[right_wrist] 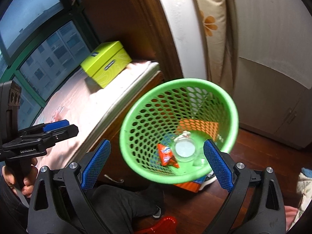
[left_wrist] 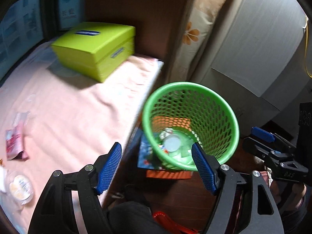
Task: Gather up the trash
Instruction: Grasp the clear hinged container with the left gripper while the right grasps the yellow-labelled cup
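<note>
A green mesh waste basket (left_wrist: 218, 107) stands on the floor beside the bed; it also shows in the right wrist view (right_wrist: 140, 120). Inside lie a clear plastic cup (right_wrist: 184, 149), an orange snack wrapper (right_wrist: 166, 155) and crumpled bits. My left gripper (left_wrist: 156, 165) is open and empty, above the bed edge and the basket. My right gripper (right_wrist: 158, 163) is open and empty over the basket. On the pink bedsheet (left_wrist: 68, 107) at the left lie a red-pink wrapper (left_wrist: 14, 143) and a clear lidded cup (left_wrist: 20, 188).
A lime green box (left_wrist: 93, 46) sits on the bed's far end by a wooden panel (left_wrist: 140, 9). An orange box (left_wrist: 167, 174) lies under the basket on the wooden floor. White cupboards (right_wrist: 273, 58) stand at the right. A window (right_wrist: 39, 39) is at the left.
</note>
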Tool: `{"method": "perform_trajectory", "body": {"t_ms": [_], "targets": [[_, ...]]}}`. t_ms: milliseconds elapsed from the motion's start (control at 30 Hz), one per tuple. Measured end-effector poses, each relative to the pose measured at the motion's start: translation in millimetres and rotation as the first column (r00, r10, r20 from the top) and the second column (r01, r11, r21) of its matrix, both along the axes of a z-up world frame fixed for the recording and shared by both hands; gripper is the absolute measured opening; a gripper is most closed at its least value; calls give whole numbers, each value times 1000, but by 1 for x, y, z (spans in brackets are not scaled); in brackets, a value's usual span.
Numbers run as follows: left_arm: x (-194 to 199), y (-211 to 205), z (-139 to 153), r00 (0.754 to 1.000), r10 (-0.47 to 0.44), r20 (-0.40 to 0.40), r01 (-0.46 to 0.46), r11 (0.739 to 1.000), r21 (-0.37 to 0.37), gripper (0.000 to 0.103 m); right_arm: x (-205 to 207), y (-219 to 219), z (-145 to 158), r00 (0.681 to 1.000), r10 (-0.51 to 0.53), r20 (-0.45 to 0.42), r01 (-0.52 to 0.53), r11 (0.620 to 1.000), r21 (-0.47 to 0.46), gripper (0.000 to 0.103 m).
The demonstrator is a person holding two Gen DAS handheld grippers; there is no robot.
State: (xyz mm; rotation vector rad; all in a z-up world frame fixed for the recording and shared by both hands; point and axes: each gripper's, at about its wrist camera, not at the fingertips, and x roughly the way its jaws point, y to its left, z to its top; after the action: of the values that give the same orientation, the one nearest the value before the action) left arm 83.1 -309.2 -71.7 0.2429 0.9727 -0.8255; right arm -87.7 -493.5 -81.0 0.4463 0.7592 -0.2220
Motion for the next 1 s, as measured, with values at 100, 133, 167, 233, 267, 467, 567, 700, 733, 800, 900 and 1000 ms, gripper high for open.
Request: {"method": "perform_trajectory", "body": {"t_ms": [100,133,167,233,267,467,567,700,733,800,900,1000], "targets": [[5,36,6,997,70,30,-70,998,0,77,13,21,4,999,48,3,-48,999,-7,95],[6,51,8,995,93,34,-92,996,-6,77,18,28,6,998,65,5,-65,998,-10,95],[9,62,9,993,114,37,-114,993,-8,77,23,35,7,997,80,5,-80,997,-13,95],[13,87,11,985,165,46,-165,986,-5,77,33,50,10,993,114,7,-114,993,-12,95],[15,98,13,981,187,52,-187,982,-5,77,39,58,11,991,135,8,-135,991,-9,95],[31,175,15,934,353,61,-353,936,-7,77,67,105,15,971,241,11,-241,970,-16,95],[37,213,15,897,436,75,-437,899,4,77,79,124,14,958,286,9,-285,958,-10,95],[48,264,12,829,554,70,-557,830,19,77,92,148,15,941,339,11,-339,941,-3,95],[52,278,10,807,588,57,-590,807,20,77,95,153,15,937,349,11,-349,937,-1,95],[58,299,6,766,642,37,-643,765,24,77,100,161,15,930,368,12,-368,930,2,95],[69,326,-3,705,709,-2,-708,705,34,77,105,173,16,919,395,14,-395,919,3,95],[78,346,-18,654,756,-38,-753,655,63,77,110,185,16,907,420,12,-420,907,6,95]]}}
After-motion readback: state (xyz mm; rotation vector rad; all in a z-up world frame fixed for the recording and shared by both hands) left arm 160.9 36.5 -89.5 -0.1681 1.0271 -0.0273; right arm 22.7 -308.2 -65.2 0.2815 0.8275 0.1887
